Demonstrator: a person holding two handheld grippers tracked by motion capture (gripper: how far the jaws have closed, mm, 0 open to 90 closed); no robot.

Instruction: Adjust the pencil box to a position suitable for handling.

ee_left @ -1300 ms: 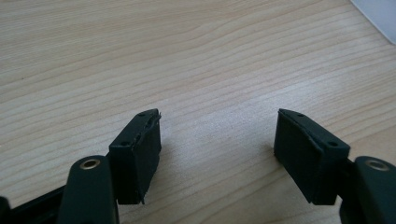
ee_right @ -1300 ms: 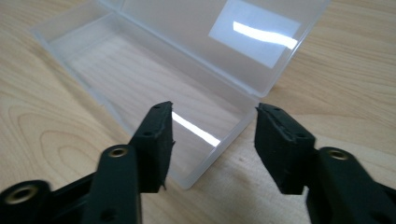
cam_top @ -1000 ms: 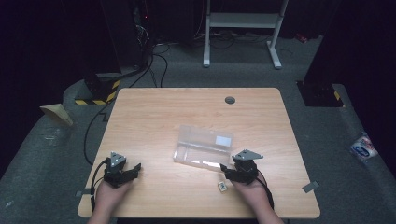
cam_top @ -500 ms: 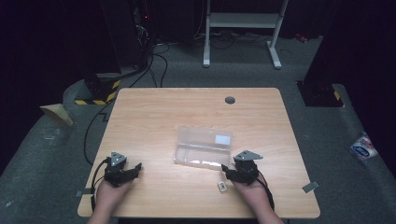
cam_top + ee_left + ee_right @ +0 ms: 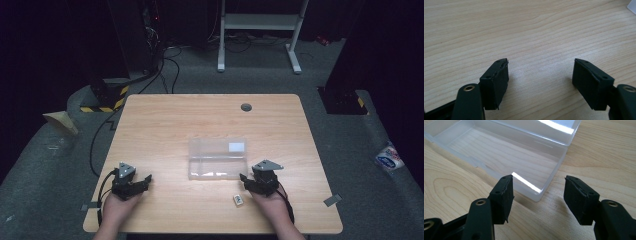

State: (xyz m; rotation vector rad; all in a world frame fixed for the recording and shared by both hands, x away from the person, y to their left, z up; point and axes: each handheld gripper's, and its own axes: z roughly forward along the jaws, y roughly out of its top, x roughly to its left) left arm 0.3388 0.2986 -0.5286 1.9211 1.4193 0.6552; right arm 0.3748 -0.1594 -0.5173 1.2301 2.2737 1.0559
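Wooden table (image 5: 165, 125); clear box (image 5: 217, 158) lies open; right gripper (image 5: 537, 195) near

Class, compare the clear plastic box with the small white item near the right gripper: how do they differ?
The clear plastic box is see-through, large and lies open; the small white item is opaque and far smaller. The box sits mid-table, ahead of the right gripper; the item lies near the front edge. Both rest on the wooden table.
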